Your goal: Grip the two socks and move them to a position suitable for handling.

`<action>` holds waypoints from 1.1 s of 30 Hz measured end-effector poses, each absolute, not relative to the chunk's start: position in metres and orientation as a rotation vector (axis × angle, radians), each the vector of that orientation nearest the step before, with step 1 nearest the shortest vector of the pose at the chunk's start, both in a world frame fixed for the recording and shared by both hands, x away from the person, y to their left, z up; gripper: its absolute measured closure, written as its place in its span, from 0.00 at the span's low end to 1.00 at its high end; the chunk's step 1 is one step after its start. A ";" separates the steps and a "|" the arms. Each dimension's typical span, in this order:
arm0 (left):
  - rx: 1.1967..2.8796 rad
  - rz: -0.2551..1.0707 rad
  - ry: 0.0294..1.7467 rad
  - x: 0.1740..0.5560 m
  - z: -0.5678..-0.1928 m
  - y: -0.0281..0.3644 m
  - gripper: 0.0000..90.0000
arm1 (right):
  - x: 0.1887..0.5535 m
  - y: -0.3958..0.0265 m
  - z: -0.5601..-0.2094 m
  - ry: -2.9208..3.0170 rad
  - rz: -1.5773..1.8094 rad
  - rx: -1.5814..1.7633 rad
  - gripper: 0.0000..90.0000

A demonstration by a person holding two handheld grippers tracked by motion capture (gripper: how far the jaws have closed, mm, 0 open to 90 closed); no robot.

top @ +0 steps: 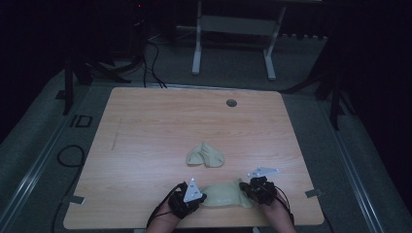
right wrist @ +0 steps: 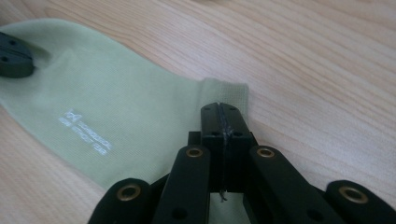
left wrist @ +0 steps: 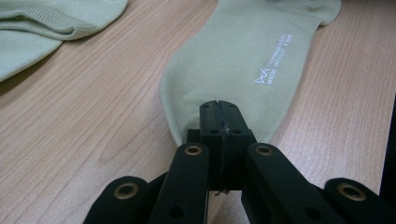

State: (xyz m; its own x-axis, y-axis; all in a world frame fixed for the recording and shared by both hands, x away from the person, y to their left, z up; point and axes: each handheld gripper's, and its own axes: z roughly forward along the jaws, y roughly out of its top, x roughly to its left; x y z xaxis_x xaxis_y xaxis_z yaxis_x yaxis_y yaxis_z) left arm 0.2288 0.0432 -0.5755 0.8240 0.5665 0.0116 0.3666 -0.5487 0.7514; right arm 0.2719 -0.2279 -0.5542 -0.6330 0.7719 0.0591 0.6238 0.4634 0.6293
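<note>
the pale green sock (top: 224,194) lies flat near the front edge of the wooden table (top: 145,126), its long axis running side to side between the two hands. the left gripper (left wrist: 218,106) has its jaws pressed together on one narrow end, and the right gripper (right wrist: 218,108) is likewise clamped tight on the cuff end, white lettering facing up. a second, crumpled sock (top: 205,155) sits farther back toward the table's middle, its shape hard to make out in the dim high view, and the person's forearms are cut off by that view's bottom edge.
</note>
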 end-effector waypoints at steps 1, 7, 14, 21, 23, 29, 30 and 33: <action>2.209 0.320 0.681 0.229 -0.576 0.043 0.99 | 0.272 -0.230 -0.555 2.476 0.930 1.212 0.99; 2.211 0.317 0.679 0.235 -0.575 0.037 0.99 | 0.272 -0.240 -0.554 2.447 0.907 1.236 0.99; 2.204 0.311 0.680 0.241 -0.575 0.029 0.99 | 0.275 -0.254 -0.553 2.422 0.906 1.263 0.99; 2.187 0.301 0.696 0.247 -0.576 0.027 0.98 | 0.278 -0.259 -0.553 2.418 0.902 1.272 0.99; 2.182 0.293 0.702 0.248 -0.576 0.028 0.97 | 0.279 -0.258 -0.553 2.420 0.896 1.267 0.99; 2.068 0.283 0.749 0.245 -0.566 0.038 0.69 | 0.281 -0.252 -0.542 2.423 0.925 1.248 0.92; 2.062 0.284 0.749 0.244 -0.563 0.041 0.65 | 0.283 -0.250 -0.539 2.426 0.934 1.239 0.88; 2.048 0.296 0.754 0.240 -0.556 0.052 0.57 | 0.291 -0.239 -0.530 2.449 0.976 1.213 0.73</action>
